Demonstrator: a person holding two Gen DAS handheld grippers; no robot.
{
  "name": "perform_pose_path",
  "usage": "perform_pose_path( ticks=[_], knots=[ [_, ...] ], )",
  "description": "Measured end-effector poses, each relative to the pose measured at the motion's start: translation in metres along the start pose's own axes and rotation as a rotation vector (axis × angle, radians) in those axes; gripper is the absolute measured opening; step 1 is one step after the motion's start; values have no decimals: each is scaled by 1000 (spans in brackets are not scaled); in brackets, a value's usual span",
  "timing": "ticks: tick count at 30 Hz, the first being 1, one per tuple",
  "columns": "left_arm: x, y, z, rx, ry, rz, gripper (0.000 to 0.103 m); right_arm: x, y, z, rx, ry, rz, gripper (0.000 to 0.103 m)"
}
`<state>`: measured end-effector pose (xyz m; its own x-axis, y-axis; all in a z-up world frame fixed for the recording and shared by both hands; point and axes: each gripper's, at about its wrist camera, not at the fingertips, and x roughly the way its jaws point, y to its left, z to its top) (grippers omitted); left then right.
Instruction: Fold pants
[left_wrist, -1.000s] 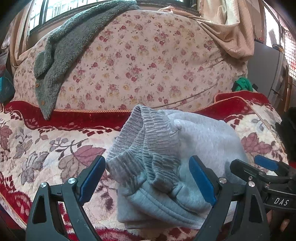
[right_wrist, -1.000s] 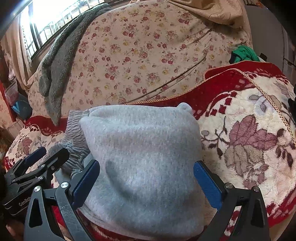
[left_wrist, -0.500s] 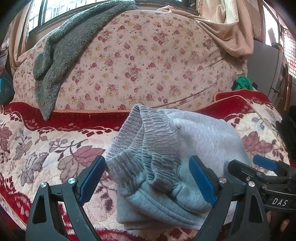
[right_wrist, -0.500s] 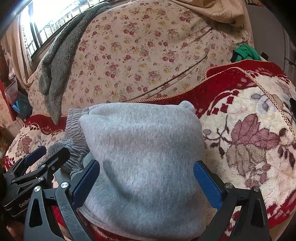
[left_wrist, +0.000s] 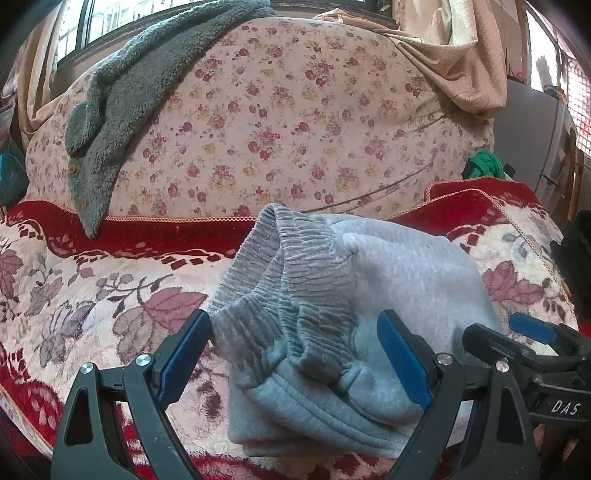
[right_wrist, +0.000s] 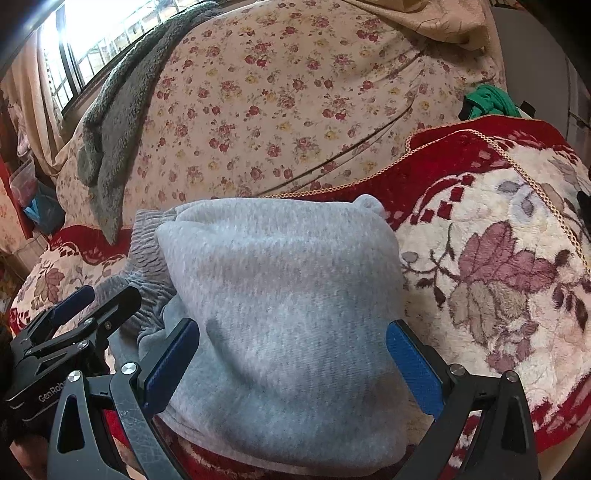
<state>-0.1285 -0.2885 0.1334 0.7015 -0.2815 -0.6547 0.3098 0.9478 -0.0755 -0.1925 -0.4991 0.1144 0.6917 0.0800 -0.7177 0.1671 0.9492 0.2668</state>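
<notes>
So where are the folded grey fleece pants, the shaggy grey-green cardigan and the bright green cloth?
Folded grey fleece pants (right_wrist: 280, 295): right wrist view, smooth top.
Shaggy grey-green cardigan (left_wrist: 122, 107): left wrist view, draped middle.
Bright green cloth (left_wrist: 485, 166): left wrist view, bunched centre.

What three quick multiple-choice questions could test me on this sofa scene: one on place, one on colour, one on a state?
1. Where do the pants lie?
A. on the patterned blanket
B. on the sofa back
C. on the floor

2. What colour are the pads on the fingers?
A. red
B. blue
C. green

3. How is the left gripper?
A. shut on the waistband
B. open
C. out of view

Answers: 1 A, the folded pants rest on the blanket; 2 B, the pads are blue; 3 B, its fingers stand wide apart.
</notes>
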Motion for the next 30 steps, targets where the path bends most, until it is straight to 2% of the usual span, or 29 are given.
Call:
perform_pose_path(
  ticks=[15,24,30],
  knots=[
    [-3,-7,-2,12,-10,-2,91,-5,-1,8,1,-21,-8,103],
    [0,0,-1,-9,-2,-9,91,3,0,8,-4,2,-18,103],
    [-2,-4,-2,29,-39,-13,91,3,2,8,-10,0,-19,103]
  ],
)
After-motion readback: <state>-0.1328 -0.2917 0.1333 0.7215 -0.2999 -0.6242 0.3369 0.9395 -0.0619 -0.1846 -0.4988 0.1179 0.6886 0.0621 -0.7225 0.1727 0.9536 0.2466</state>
